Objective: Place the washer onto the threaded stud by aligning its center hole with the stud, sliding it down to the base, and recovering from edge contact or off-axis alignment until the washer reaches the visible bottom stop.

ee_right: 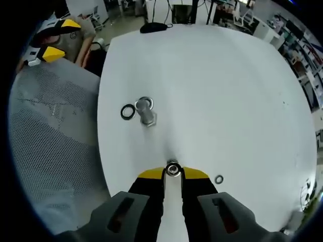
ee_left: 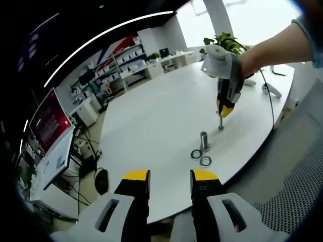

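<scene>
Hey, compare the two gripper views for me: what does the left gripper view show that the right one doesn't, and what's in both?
Left gripper view alone: the person's hand holding the right gripper above a thin stud, plus shelves and a red screen.

Right gripper view alone: a small washer lying beside the jaws, which close on a round metal piece.

Both: the white table, the metal post and two rings at its base.

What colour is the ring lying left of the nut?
Black; the ring shows best in the right gripper view, beside the nut.
</scene>
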Available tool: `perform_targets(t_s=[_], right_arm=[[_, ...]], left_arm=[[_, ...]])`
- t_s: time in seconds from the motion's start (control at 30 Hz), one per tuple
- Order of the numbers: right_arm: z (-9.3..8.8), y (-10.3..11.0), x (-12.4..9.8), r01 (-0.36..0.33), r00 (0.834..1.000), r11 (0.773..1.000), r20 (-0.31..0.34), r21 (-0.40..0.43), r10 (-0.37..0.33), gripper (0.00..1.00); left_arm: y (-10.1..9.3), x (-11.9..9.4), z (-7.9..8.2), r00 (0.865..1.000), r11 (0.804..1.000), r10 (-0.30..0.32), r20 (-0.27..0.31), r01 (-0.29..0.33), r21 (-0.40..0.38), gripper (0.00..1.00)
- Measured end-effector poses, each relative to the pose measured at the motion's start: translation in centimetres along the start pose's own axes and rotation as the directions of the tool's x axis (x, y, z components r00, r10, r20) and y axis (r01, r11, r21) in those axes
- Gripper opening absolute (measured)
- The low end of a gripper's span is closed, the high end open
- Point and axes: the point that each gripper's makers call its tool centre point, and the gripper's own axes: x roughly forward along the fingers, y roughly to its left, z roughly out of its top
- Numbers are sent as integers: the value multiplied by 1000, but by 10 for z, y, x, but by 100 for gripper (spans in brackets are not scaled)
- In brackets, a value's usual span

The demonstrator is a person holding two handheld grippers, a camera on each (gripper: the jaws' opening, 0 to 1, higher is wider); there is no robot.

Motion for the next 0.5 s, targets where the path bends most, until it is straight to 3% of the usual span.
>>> perform_targets(t_s=[0.5], right_arm=[[-1,-2,12,-2,1000,1000,-25,-2,2,13]], left_arm=[[0,0,-1,1000,1000,-1,-3,1,0,29]])
